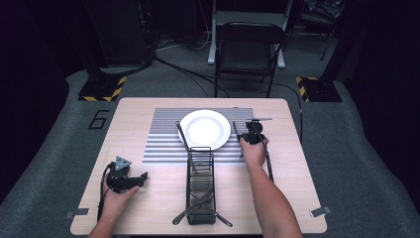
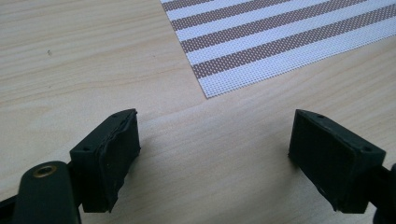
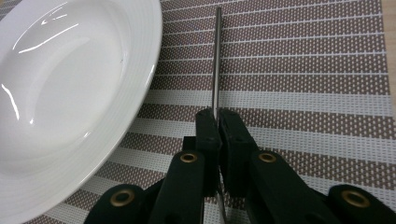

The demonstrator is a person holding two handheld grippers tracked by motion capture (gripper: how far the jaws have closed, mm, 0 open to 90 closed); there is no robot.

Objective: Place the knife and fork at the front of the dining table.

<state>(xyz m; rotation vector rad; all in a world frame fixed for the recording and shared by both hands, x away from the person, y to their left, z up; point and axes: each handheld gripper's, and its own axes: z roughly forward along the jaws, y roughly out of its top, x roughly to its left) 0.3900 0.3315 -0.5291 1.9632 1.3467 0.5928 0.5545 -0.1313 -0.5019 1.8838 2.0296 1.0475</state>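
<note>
My right gripper (image 1: 250, 131) sits just right of the white plate (image 1: 204, 128) on the striped placemat (image 1: 163, 144). In the right gripper view its jaws (image 3: 218, 116) are shut on a thin metal utensil (image 3: 217, 60), seen edge-on and running forward over the placemat (image 3: 303, 70) beside the plate's rim (image 3: 149, 56). My left gripper (image 1: 141, 177) rests low over the bare wood at the table's near left. Its jaws stand wide apart (image 2: 215, 140) with nothing between them, and the placemat's corner (image 2: 210, 88) lies just ahead.
A black wire cutlery rack (image 1: 200, 183) lies lengthwise between my hands and holds several utensils. One handle (image 1: 182, 136) leans out toward the plate; others (image 1: 190, 210) stick out at the near end. A folding chair (image 1: 247, 49) stands beyond the table.
</note>
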